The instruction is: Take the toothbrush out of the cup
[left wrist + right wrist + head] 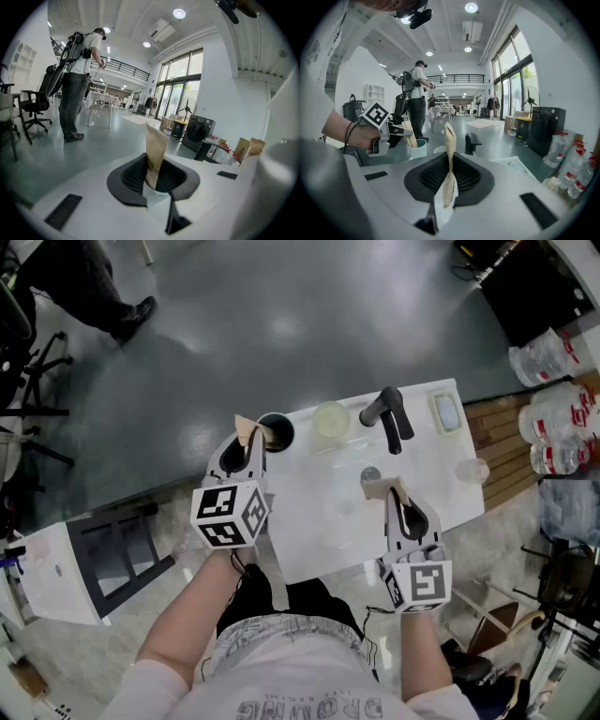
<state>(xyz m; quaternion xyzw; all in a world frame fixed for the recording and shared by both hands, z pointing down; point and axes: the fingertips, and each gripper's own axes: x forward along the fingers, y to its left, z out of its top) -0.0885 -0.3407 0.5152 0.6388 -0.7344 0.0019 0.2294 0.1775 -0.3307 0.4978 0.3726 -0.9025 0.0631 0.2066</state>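
As only gripper views show plainly, right gripper (392,491) pinches a packet (450,159), left gripper (251,442) the cup's (418,150) toothbrush (154,154).

Black faucet (387,418) & soap dish (446,412) on white counter (319,531); water bottles (555,432) at rt.

two tongs (250,435) (386,489), two cups (290,434) (330,419), one black tap (388,414)
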